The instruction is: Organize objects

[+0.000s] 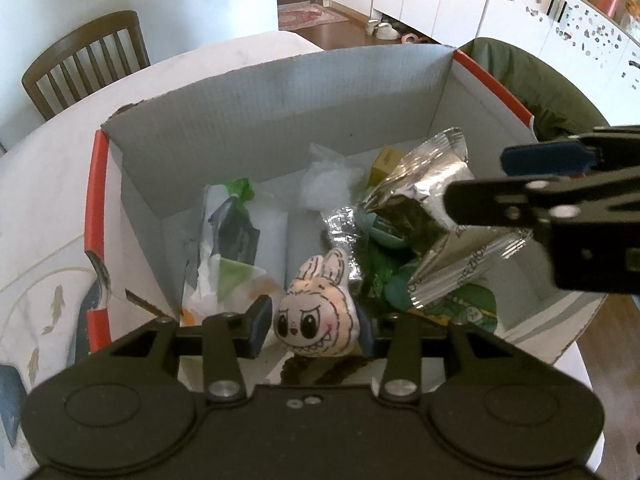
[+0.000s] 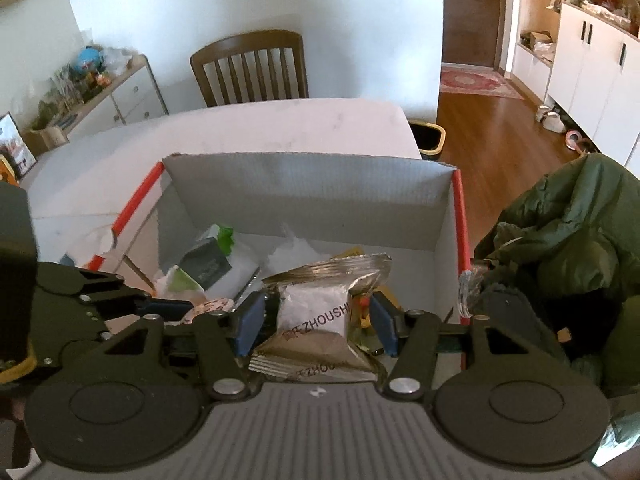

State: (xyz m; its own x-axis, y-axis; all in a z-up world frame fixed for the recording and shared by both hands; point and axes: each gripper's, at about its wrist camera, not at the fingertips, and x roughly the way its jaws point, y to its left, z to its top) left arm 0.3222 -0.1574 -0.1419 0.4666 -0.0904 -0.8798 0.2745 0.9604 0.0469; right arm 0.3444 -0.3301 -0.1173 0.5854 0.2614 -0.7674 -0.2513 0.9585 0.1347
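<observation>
Your white counter (image 2: 280, 128) carries an open cardboard box with grey inner walls and red-taped edges (image 1: 256, 120), standing near the counter's right edge, where a dark green padded jacket (image 2: 568, 216) bunches just beside the box. A brown wooden slat-back chair (image 2: 250, 70) stands at the counter's far edge. Inside the box lies a jumble — a silver foil snack packet (image 1: 424, 176), a white-and-green plastic wrapper (image 1: 224, 240), a crumpled clear bag (image 1: 328, 184) and a yellow carton (image 1: 386, 162) toward the far wall.

Your right claw (image 2: 316, 322) is closed part-way on a silvery foil pouch with a clear window and the letters "ZHOUSH" (image 2: 312, 312), its blue pads pressing both sides, held over the box's near end.

Your left claw (image 1: 314, 326) grips a small cream plush rabbit-eared monster with big black eyes (image 1: 312, 316) between its blue pads — also above the box's near end.
</observation>
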